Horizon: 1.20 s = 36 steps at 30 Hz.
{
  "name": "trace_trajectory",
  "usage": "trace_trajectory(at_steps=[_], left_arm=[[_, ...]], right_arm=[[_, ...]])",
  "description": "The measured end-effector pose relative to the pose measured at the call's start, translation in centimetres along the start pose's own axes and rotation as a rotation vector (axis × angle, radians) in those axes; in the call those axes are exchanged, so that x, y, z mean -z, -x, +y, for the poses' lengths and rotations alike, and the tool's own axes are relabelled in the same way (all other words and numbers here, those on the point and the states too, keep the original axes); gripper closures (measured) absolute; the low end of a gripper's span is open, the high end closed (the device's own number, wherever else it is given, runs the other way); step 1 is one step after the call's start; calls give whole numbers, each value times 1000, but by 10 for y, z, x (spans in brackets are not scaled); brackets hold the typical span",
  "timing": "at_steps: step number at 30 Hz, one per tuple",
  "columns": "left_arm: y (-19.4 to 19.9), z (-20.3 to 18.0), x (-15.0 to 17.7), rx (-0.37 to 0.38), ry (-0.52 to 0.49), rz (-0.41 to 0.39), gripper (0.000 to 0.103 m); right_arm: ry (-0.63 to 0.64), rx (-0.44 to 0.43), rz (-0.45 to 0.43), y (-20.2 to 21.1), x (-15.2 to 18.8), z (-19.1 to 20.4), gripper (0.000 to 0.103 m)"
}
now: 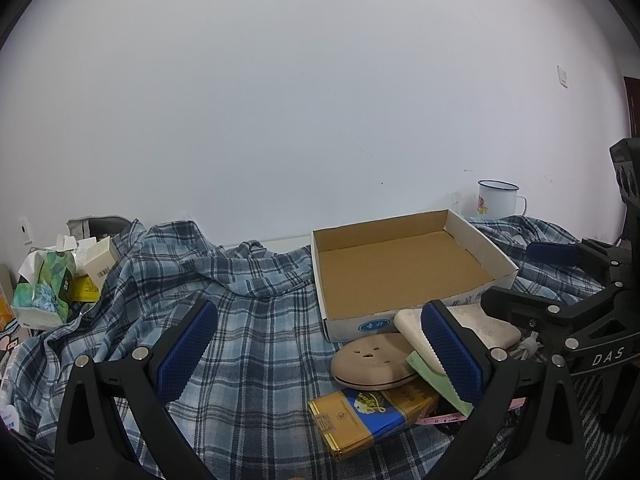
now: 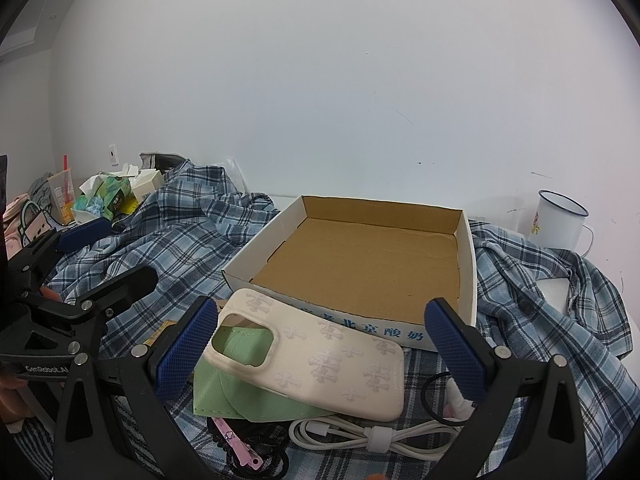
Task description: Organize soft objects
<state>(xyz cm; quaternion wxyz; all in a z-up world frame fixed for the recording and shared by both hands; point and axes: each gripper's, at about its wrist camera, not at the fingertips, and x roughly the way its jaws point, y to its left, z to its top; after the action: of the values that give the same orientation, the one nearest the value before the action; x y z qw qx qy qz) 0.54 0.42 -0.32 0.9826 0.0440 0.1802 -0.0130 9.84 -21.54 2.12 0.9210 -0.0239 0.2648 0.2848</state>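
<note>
Blue-padded left hand-held gripper [image 1: 320, 354] spread above plaid cloth [image 1: 248, 320], right hand-held gripper [image 2: 332, 354] spread around phone case [image 2: 320, 356]

Plaid cloth [image 2: 168, 240] covers the tabletop.
On it rest a cardboard box [image 2: 466, 264], a phone case [image 2: 332, 356] and a coiled cable [image 2: 360, 436].

A: Where's the box [image 2: 360, 264]?
B: Centre, on the shirt [image 2: 180, 240]. Mug [image 2: 558, 220] far right behind it.
A: Phone case [image 2: 316, 356]?
B: Near side, touching the box front, lying on the pouch [image 2: 240, 396]. Cable [image 2: 372, 436] nearer still. Tissue pack [image 2: 106, 196] far left.
</note>
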Motion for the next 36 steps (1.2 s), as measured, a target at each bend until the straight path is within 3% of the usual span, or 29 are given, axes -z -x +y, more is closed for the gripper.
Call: trace_trajectory(at_steps=[12, 18, 26, 36], left_arm=[[-8, 5, 0, 65, 48, 49, 0], [-20, 13, 3, 105, 104, 137, 0], [-36, 22, 6, 220, 172, 294, 0], [-33, 18, -3, 391, -95, 414, 0]], right_arm=[[13, 1, -14, 3, -1, 0, 0], [-17, -17, -27, 6, 0, -6, 0], [-80, -17, -31, 13, 2, -14, 0], [-112, -55, 32, 6, 7, -19, 0]])
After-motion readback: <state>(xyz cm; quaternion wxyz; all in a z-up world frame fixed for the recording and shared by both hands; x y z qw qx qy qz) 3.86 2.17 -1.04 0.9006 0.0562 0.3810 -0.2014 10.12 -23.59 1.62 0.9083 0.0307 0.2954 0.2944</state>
